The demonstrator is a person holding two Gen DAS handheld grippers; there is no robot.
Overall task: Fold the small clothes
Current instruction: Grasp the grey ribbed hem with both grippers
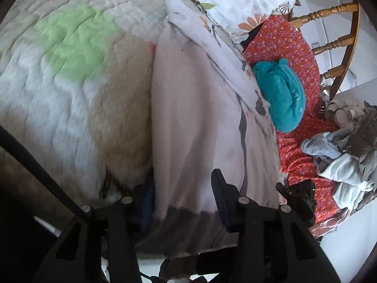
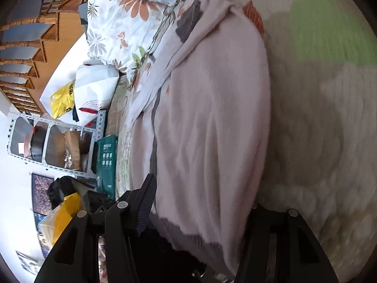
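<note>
A pale pink garment (image 1: 195,118) with a grey hem band lies stretched on the quilted bedspread (image 1: 59,75). My left gripper (image 1: 181,200) has its jaws wide apart, with the grey hem between them and the left finger partly hidden under the cloth. The same garment (image 2: 212,122) fills the right wrist view. My right gripper (image 2: 200,207) also stands with jaws wide apart at the hem, its right finger hidden behind the cloth. Whether either gripper presses the cloth I cannot tell.
A folded teal garment (image 1: 280,96) lies on an orange floral cloth (image 1: 299,47). A heap of grey-blue clothes (image 1: 346,151) sits at the right. A floral pillow (image 2: 117,28), wooden chair (image 1: 334,42), bags and a shelf (image 2: 54,141) stand beside the bed.
</note>
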